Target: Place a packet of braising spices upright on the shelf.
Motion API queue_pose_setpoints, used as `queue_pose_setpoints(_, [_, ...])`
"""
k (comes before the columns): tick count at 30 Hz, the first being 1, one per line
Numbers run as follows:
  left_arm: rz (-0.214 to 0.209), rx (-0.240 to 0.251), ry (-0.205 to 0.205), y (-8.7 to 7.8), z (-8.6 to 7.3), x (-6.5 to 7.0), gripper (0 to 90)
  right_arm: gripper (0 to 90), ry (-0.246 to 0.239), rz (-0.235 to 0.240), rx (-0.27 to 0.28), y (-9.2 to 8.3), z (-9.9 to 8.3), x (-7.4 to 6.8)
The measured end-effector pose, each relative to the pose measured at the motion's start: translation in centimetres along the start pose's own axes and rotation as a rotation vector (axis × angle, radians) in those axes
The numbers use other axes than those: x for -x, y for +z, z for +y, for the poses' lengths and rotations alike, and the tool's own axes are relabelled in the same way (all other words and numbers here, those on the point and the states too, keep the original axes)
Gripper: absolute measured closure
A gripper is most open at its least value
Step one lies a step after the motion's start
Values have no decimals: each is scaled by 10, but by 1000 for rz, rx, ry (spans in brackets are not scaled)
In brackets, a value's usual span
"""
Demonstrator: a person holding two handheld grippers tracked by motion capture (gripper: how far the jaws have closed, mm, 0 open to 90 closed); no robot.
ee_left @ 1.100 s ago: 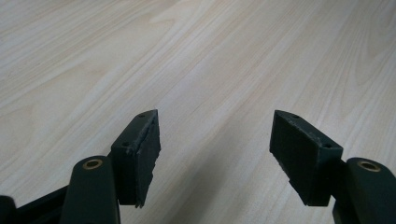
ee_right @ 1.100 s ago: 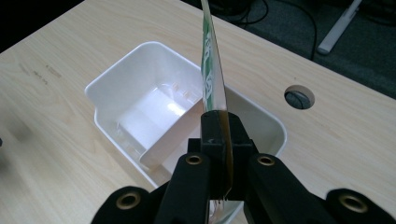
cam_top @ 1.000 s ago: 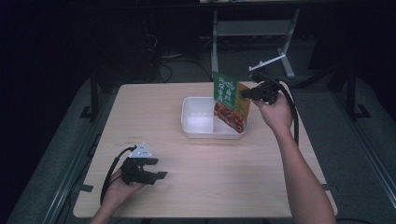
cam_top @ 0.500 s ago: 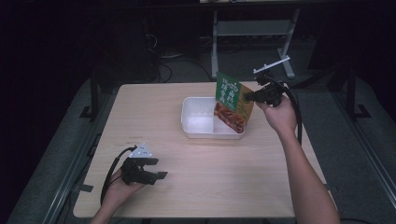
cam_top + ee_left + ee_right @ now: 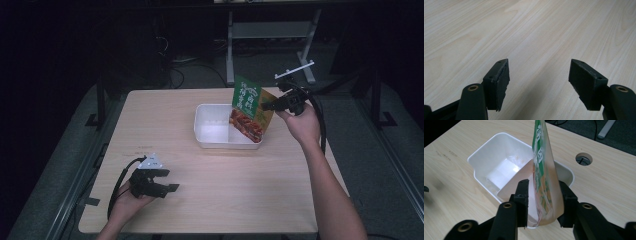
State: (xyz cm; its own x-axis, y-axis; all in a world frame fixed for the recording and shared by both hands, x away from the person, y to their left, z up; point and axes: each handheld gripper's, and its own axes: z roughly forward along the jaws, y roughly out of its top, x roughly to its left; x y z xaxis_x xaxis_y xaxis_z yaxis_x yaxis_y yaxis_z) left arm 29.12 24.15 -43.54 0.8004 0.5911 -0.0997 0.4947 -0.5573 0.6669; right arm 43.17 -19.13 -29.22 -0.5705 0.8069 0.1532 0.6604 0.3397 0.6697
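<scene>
Where jaws grip, pouch (image 5: 544, 182) base hidden

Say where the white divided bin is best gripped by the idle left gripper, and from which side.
Judging by its pose, take the white bin by the thin upright wall of its free left compartment, coming from above. The open left gripper could straddle that rim; the right gripper holds the snack pouch over the right compartment.

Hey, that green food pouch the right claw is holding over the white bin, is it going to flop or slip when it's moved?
The pouch looks semi-stiff: it stands upright above the right claw without drooping. It bows between the jaws, so it probably gives under pressure. Its glossy film may be slippery. It seems light, held at one edge over the white bin.
</scene>
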Motion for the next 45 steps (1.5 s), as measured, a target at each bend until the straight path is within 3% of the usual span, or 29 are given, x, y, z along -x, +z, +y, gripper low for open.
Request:
queue_pose_setpoints(16, [1,-2,1,1,0,0,330,563,37,-3,9,-11,-12,11])
queue_pose_setpoints(30, [1,-6,4,1,0,0,329,538,33,15,4,-16,-23,12])
queue_pose_setpoints(45, [3,-3,0,2,0,0,329,517,40,53,-2,-19,-52,12])
